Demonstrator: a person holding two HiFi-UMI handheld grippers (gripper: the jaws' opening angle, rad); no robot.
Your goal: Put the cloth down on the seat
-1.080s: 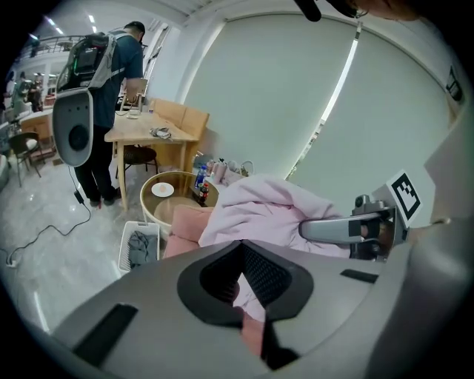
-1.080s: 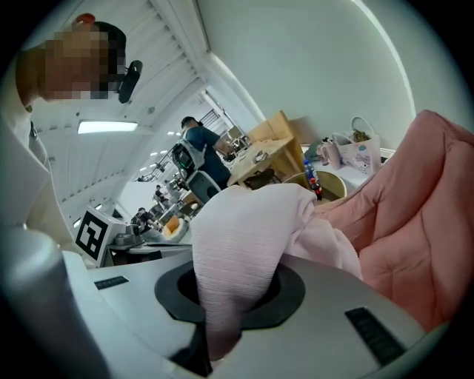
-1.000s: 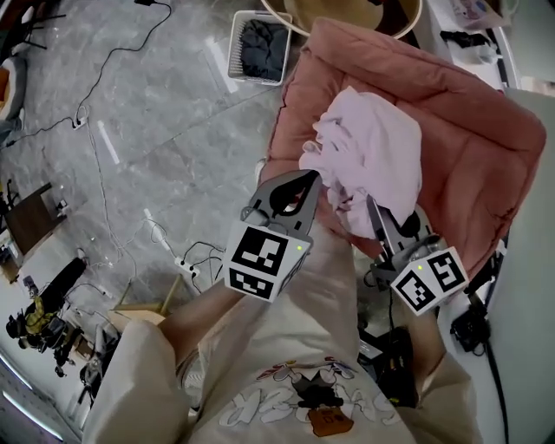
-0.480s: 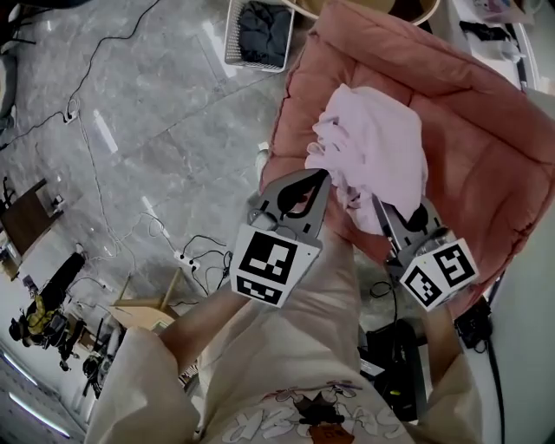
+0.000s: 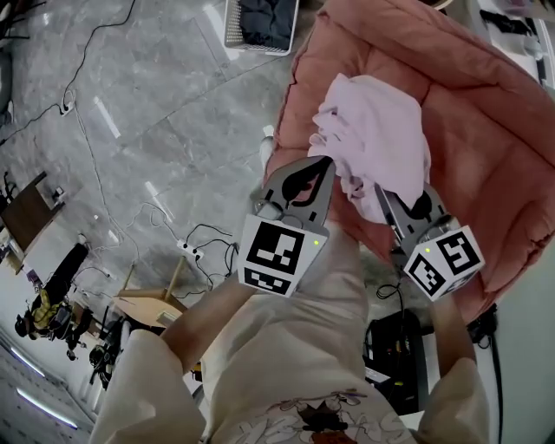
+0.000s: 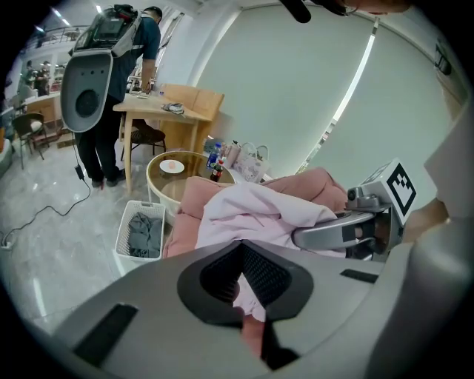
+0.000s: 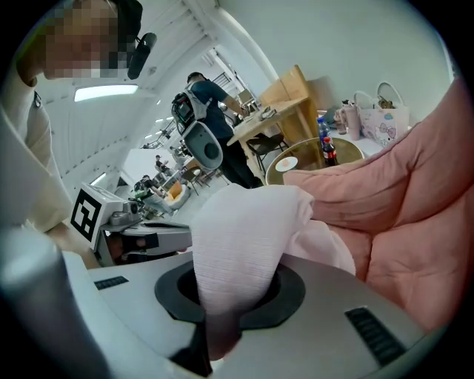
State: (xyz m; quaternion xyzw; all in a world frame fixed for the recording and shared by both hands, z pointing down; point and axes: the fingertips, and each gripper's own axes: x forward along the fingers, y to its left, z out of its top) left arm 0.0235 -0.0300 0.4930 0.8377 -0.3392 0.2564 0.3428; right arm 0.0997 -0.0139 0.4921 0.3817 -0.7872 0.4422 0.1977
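Observation:
A pale pink cloth (image 5: 375, 130) hangs bunched between both grippers above the salmon-pink cushioned seat (image 5: 494, 113). My left gripper (image 5: 323, 166) is shut on the cloth's left edge. In the left gripper view a strip of the cloth (image 6: 255, 215) is pinched between the dark pads (image 6: 261, 275). My right gripper (image 5: 379, 191) is shut on the cloth's lower right part. In the right gripper view the cloth (image 7: 244, 237) rises out of the closed jaws, with the seat (image 7: 404, 215) behind it. The cloth's lower folds sit close to the cushion; I cannot tell whether they touch.
A white basket (image 5: 260, 22) of dark clothes stands on the grey floor beside the seat. Cables (image 5: 82, 113) and a power strip (image 5: 186, 247) run over the floor at left. Black gear (image 5: 395, 347) sits by my feet. A round glass table (image 6: 174, 169) and a person (image 6: 111, 81) are beyond.
Both grippers have carried the cloth a little farther over the seat. Both grips look the same.

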